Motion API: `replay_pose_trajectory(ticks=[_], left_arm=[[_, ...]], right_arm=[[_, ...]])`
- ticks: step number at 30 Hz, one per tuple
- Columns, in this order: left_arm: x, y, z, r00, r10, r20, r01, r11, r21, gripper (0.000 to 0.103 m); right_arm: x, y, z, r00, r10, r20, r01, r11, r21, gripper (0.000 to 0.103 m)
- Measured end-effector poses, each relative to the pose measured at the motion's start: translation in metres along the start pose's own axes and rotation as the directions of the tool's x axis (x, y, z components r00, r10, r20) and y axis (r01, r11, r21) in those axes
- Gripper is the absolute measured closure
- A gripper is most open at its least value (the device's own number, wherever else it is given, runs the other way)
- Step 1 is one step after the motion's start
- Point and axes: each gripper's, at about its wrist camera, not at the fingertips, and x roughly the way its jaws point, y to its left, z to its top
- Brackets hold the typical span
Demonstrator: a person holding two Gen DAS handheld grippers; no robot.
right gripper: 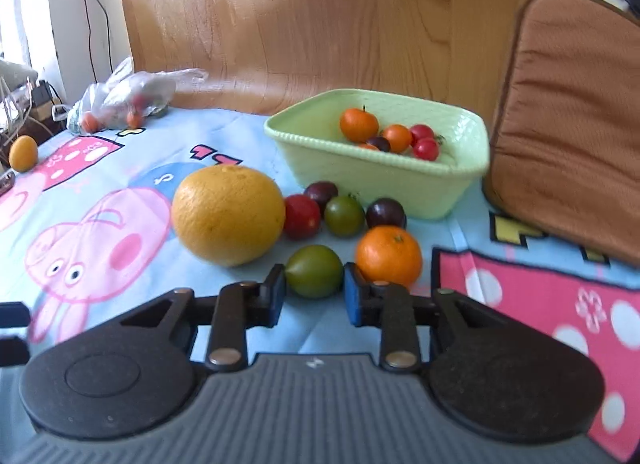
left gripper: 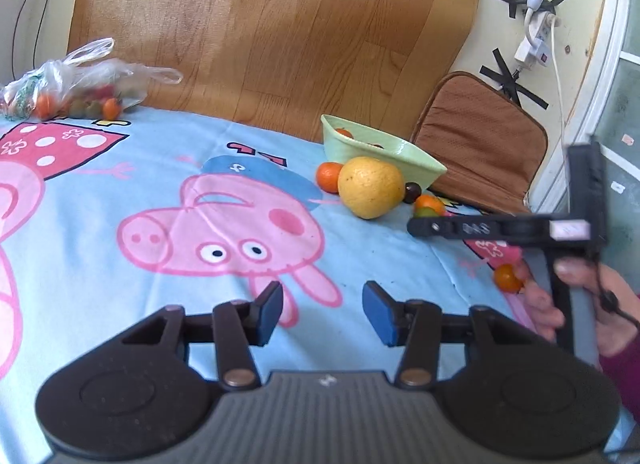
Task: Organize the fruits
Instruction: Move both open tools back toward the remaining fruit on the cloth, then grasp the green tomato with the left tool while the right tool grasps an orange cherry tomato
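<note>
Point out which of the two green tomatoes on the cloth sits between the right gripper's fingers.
The nearer green tomato, beside the small orange, sits between the right gripper fingers. The other green tomato lies farther back, among the red and dark ones by the basket.

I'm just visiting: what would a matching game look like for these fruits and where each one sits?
Things:
1 big yellow fruit
2 nearest green tomato
3 pair of red tomatoes
4 plastic bag

Places:
A inside the green basket
B between the fingers of the right tool
C far back by the wooden board
D free on the cloth, left of the basket

Pairs: 1-D, 2-B, 3-A, 4-C
</note>
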Motion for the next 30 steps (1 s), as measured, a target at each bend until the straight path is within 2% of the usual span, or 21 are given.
replay_pose_trajectory(ticks=[5,8,11,12,13,15,26,30], left_arm=[[0.011,-0.012,-0.002,0.997,-0.068,-0.023,0.068,0.998,0.009,0.059],[0.018,-0.023,-0.006,0.993,-0.109,-0.049,0.11,0.994,0.019,0.059],[0.021,-0.035,-0.007,0.989,-0.128,-0.068,0.132,0.99,0.054,0.059],[0.02,-0.039,-0.006,0.988,-0.136,-0.069,0.14,0.988,0.066,0.059],[0.019,-0.042,-0.006,0.987,-0.146,-0.069,0.151,0.986,0.073,0.058],[0.017,-0.047,-0.004,0.984,-0.167,-0.068,0.172,0.981,0.084,0.057],[0.027,-0.081,-0.007,0.964,-0.239,-0.117,0.256,0.954,0.153,0.057],[0.035,-0.093,-0.014,0.97,-0.202,-0.136,0.227,0.952,0.204,0.057]], right_arm=[[-0.054,0.017,-0.034,0.992,0.128,0.021,-0.126,0.99,-0.066,0.07],[-0.069,0.034,-0.055,0.986,0.164,0.009,-0.161,0.976,-0.146,0.07],[-0.069,0.049,-0.066,0.993,0.115,0.037,-0.105,0.972,-0.21,0.068],[-0.071,0.051,-0.067,0.994,0.103,0.043,-0.092,0.973,-0.211,0.065],[-0.074,0.049,-0.067,0.994,0.101,0.051,-0.089,0.976,-0.198,0.056],[-0.083,0.041,-0.067,0.991,0.109,0.081,-0.096,0.983,-0.155,0.052],[-0.128,-0.012,-0.084,0.977,-0.015,0.212,0.013,1.0,0.012,0.052],[-0.115,-0.028,-0.081,0.983,-0.064,0.175,0.051,0.996,0.08,0.052]])
